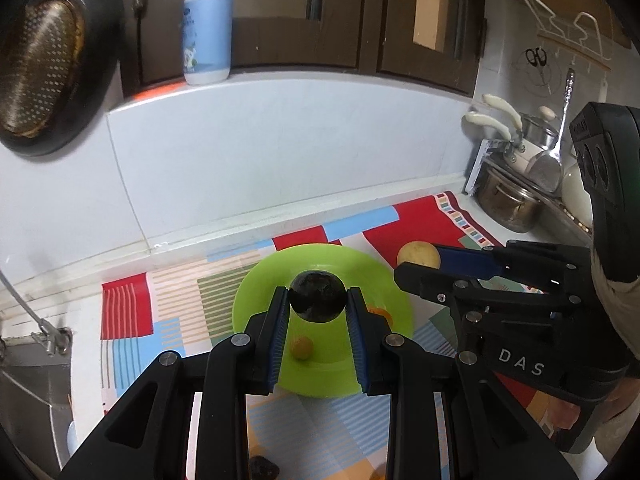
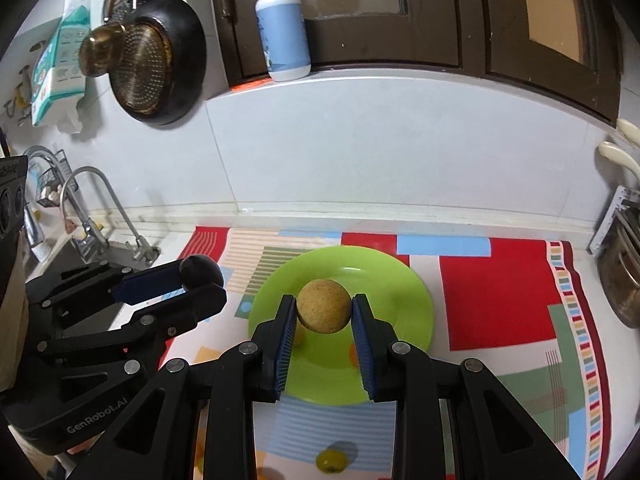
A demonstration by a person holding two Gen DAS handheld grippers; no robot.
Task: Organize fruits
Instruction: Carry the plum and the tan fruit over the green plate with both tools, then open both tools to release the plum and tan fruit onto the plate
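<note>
"DAS" on right gripper (image 1: pixel 418 270), "GenRobot.AI" on left gripper (image 2: pixel 202 282)

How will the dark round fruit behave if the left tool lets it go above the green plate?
The dark round fruit looks almost spherical, so it would probably roll once released. The green plate has a raised rim, which may keep it in. Its skin looks glossy, so it could slip; the left tool holds it only at two sides.

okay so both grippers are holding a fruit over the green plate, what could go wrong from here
1. Both grippers crowd the green plate: the left gripper with the dark fruit and the right gripper with the tan fruit could collide if lowered together.
2. Either round fruit, pinched only at its sides, could slip out.
3. Released from height, one might strike the small yellow fruit already on the plate or roll off onto the patterned mat.
</note>
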